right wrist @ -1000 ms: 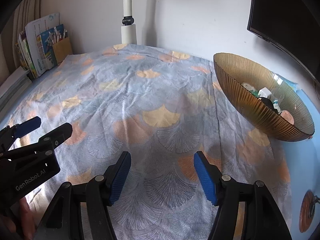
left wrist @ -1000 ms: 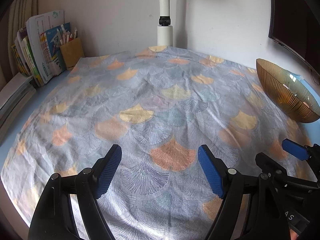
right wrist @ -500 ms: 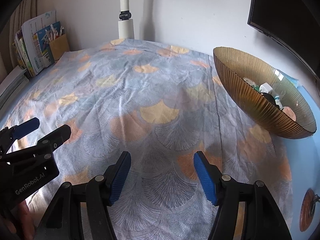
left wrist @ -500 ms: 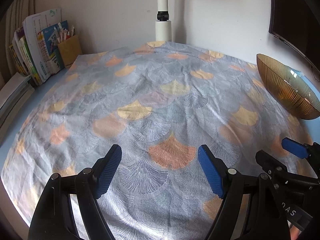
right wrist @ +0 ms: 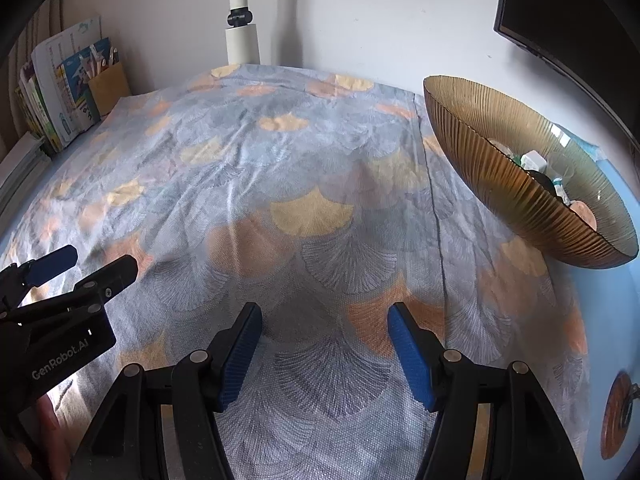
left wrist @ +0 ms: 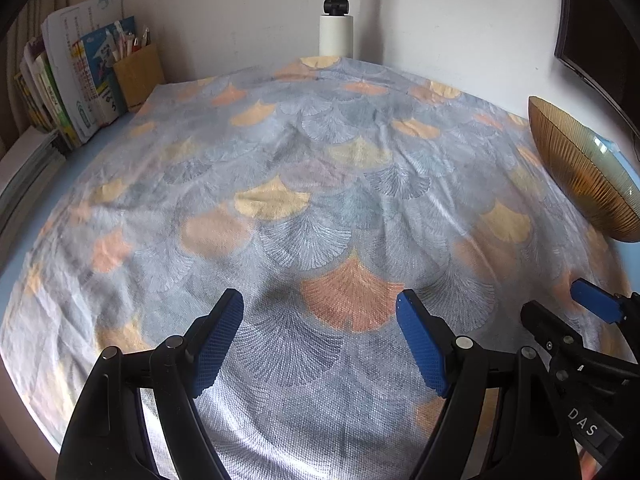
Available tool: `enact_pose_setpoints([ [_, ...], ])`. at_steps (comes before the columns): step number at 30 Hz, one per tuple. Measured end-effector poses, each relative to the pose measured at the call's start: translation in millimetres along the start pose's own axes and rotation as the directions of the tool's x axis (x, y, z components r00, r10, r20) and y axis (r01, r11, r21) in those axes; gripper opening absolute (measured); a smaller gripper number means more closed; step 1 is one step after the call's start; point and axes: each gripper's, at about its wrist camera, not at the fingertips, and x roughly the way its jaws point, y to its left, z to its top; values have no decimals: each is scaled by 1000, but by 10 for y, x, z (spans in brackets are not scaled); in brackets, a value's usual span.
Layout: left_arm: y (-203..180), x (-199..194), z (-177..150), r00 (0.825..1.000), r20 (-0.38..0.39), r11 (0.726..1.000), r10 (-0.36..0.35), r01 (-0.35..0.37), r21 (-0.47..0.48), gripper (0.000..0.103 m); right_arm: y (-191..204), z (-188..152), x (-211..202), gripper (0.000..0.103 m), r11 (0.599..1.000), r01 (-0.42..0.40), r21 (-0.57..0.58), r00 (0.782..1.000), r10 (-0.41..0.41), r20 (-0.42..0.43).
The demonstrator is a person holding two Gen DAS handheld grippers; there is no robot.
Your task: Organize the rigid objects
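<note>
A ribbed amber glass bowl (right wrist: 516,184) stands at the right side of the table and holds several small objects (right wrist: 538,166). It also shows in the left wrist view (left wrist: 580,172). My left gripper (left wrist: 320,336) is open and empty over the patterned cloth (left wrist: 320,200). My right gripper (right wrist: 324,344) is open and empty over the cloth (right wrist: 280,184), left of the bowl. Each gripper shows at the edge of the other's view: the right gripper (left wrist: 568,312), the left gripper (right wrist: 88,268).
Books and papers (left wrist: 76,80) and a brown pen holder (left wrist: 138,74) stand at the back left. A white pole (left wrist: 336,20) rises at the back edge. A dark monitor (right wrist: 568,20) hangs at the upper right. A round orange object (right wrist: 616,416) lies at the table's right front.
Both grippers have moved slightly forward and lower over the cloth, staying open and empty. The bowl sits further right in the left wrist view.
</note>
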Motion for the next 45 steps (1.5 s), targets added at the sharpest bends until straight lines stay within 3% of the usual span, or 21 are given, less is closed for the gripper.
enact_pose_setpoints([
  [5,-9,9,-3,1000,-8,1000,0,0,0,77,-7,13,25,66,1000,-18,-3,1000,18,-6],
  [7,-5,48,5,999,-34,1000,-9,9,2,78,-7,13,33,77,1000,-20,2,1000,20,-13],
  [9,18,60,8,999,-39,1000,-15,15,-1,79,-8,19,53,80,1000,-23,7,999,24,-26],
  [12,9,73,8,999,-49,1000,-17,17,6,88,4,18,53,83,1000,-30,5,999,31,-30],
  [14,14,126,20,997,-78,1000,-15,15,2,103,17,17,53,85,1000,-30,0,999,29,-33],
  [16,48,154,38,997,-80,1000,-11,9,-16,103,19,15,57,90,1000,-29,5,999,29,-40],
  [18,49,165,46,997,-79,1000,-6,4,-18,103,11,19,92,103,999,-38,12,997,39,-64],
  [45,80,189,67,998,-66,1000,-18,17,-4,103,45,32,111,103,999,-35,-2,997,35,-66],
])
